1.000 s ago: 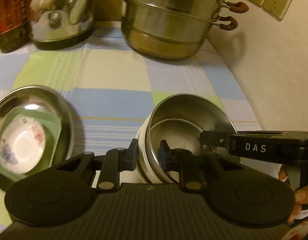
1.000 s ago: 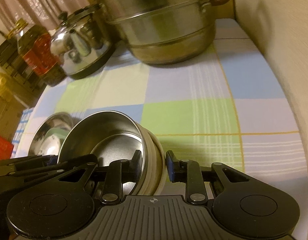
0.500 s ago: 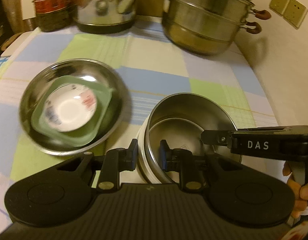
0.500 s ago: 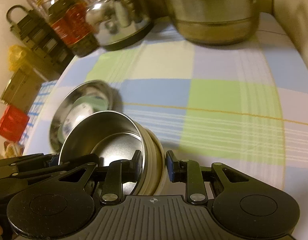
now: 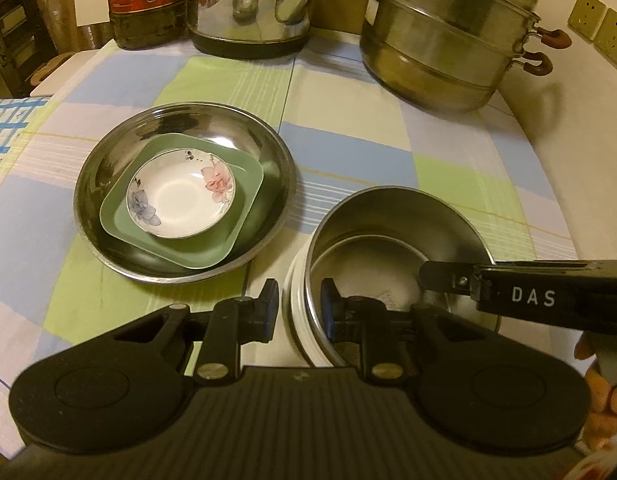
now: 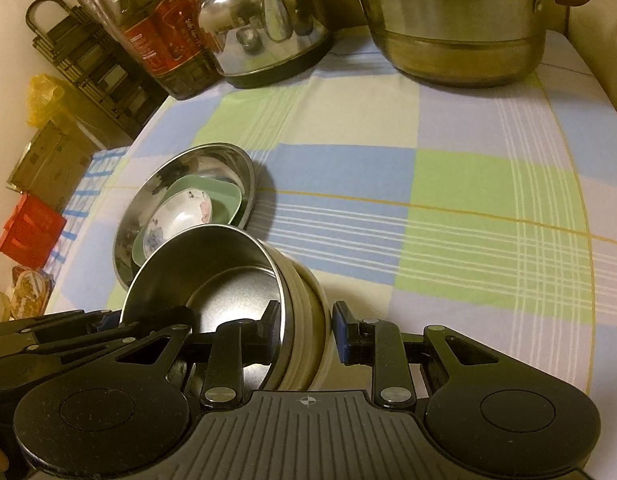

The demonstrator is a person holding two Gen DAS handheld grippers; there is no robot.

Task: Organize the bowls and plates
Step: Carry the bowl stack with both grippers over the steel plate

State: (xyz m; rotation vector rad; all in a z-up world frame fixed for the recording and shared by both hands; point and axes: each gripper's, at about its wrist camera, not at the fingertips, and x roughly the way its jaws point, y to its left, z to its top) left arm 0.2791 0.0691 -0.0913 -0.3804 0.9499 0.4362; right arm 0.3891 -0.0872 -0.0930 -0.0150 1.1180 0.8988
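Both my claws clamp the bowl stack (image 5: 392,248): left gripper (image 5: 298,306) on its near rim, right gripper (image 6: 306,330) opposite. Steel plate (image 5: 268,148) just left of stack.

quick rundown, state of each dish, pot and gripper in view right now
left gripper: shut on steel bowl rim
right gripper: shut on opposite rim
steel bowl with white outer shell: upright, empty, gripped both sides
wide steel plate: on cloth, holds green dish
green square dish: nested, holds saucer
floral white saucer: on top, empty
steel steamer pot: tiers stacked
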